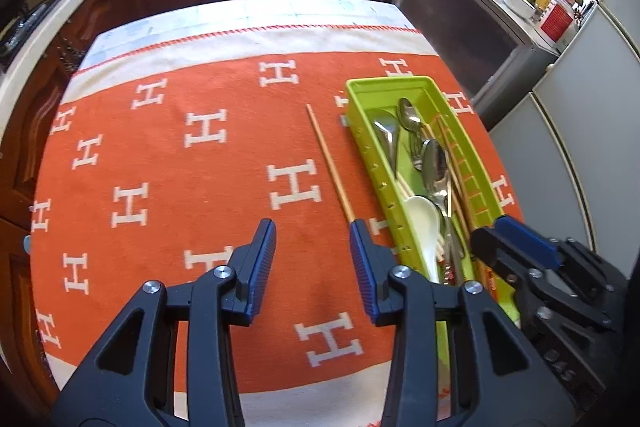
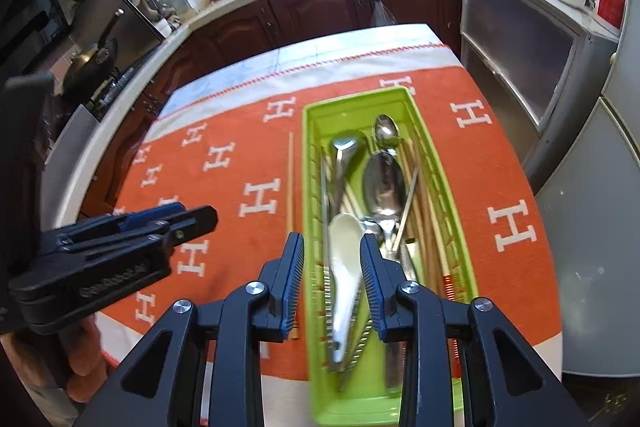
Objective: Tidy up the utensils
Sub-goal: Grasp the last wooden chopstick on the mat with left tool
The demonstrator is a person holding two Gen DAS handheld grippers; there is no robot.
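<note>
One chopstick (image 1: 330,165) remains outside the green tray (image 1: 362,131).
It lies just left of the tray; spoons fill it, while the left gripper (image 1: 313,269) and right gripper (image 2: 331,281) hover released, empty.

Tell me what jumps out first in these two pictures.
A lime green tray full of spoons and chopsticks sits on an orange cloth patterned with white H letters. One lone chopstick lies on the cloth just left of the tray, ahead of the open left gripper.
</note>
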